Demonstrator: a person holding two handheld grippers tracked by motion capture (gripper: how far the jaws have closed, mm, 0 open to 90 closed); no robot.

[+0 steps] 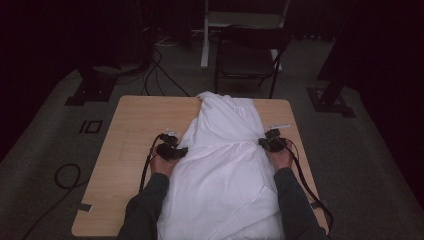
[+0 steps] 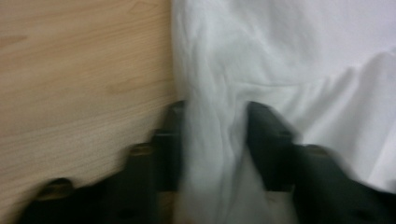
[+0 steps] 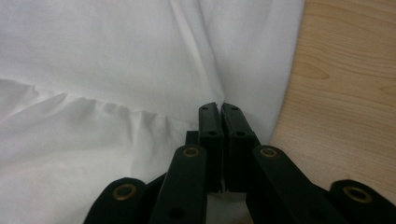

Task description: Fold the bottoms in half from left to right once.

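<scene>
The wooden table (image 1: 130, 135) stood on grey carpet with open floor on both sides; a dark chair (image 1: 250, 55) stood beyond its far edge. Bare tabletop lay wide to the left of the white garment (image 1: 225, 165) and in a narrower strip to its right. The garment ran down the middle of the table from the far edge to the near one, where it hung over toward the person.

The table was pale wood-grain laminate, flat, with rounded corners. The garment was thin, soft white cloth, creased lengthwise, with a gathered seam across it.

The left gripper (image 1: 172, 150) sat at the garment's left edge. In the left gripper view, which was blurred, a bunched fold of the garment (image 2: 215, 140) ran up between the two black jaws, which stood apart; whether the pads pressed on it could not be told. The right gripper (image 1: 272, 142) sat at the garment's right edge. In the right gripper view its jaws were clenched together with the tips on a pinched crease of the garment (image 3: 140, 70), the cloth edge and bare table (image 3: 345, 93) just beside them.
</scene>
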